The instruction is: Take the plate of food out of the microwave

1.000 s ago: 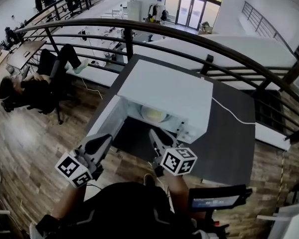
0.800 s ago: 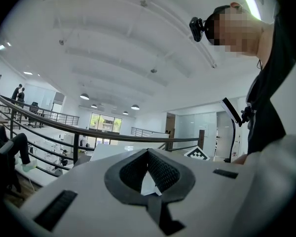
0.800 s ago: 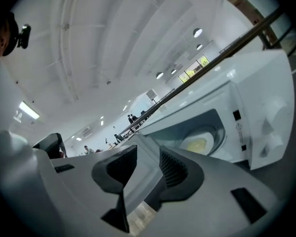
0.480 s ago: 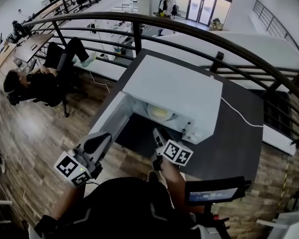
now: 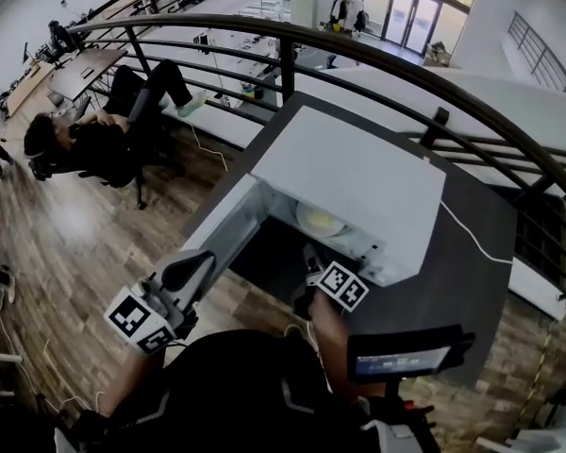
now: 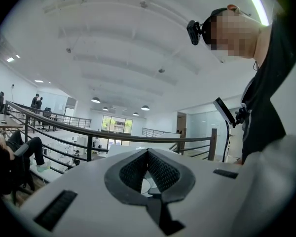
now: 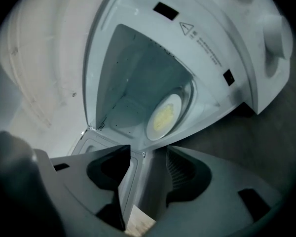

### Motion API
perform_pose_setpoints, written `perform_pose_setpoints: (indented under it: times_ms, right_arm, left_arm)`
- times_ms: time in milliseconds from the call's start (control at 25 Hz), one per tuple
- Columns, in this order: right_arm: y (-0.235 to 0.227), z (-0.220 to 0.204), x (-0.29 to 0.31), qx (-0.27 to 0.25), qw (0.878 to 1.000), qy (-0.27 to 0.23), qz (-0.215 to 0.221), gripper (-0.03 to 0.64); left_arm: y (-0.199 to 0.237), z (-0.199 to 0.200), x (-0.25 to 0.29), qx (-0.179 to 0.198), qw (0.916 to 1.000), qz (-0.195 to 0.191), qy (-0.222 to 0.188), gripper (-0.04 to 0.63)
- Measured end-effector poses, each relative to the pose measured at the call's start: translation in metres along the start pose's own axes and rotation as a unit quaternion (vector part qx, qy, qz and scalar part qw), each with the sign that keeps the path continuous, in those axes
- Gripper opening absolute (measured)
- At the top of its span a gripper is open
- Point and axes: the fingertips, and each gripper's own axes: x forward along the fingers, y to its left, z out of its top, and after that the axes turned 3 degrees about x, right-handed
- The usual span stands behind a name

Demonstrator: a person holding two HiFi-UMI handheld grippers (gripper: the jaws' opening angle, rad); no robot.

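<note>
A white microwave stands on the dark table with its door swung open to the left. Inside it lies a white plate with yellow food, which the right gripper view shows as the plate on the oven floor. My right gripper is just in front of the opening, short of the plate. Its jaws have just been opening and stand apart with nothing between them. My left gripper hangs outside the open door, shut and empty.
The dark table ends at a black curved railing behind the microwave. A white cable runs across the table on the right. A screen on a stand is near my right side. A seated person is far below left.
My right gripper has sunk toward the microwave's opening and rolled, its marker cube turning. Its jaws have spread. The left gripper has stayed about where it was.
</note>
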Motion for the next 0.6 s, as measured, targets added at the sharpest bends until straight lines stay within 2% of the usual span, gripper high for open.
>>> perform_pose_setpoints:
  times_ms: [200, 360, 600]
  right_arm:
    - [-0.008, 0.0, 0.013, 0.075, 0.997, -0.009, 0.003, 0.209]
    - [-0.014, 0.002, 0.016, 0.111, 0.994, -0.021, 0.004, 0.209]
    - [-0.035, 0.017, 0.038, 0.171, 0.985, -0.03, 0.013, 0.209]
  left_arm:
    - [0.008, 0.004, -0.005, -0.003, 0.9998, 0.017, -0.003, 0.005]
    - [0.007, 0.005, -0.009, -0.005, 0.9996, 0.028, -0.003, 0.005]
    - [0.01, -0.002, 0.012, -0.008, 0.9993, 0.037, 0.001, 0.005]
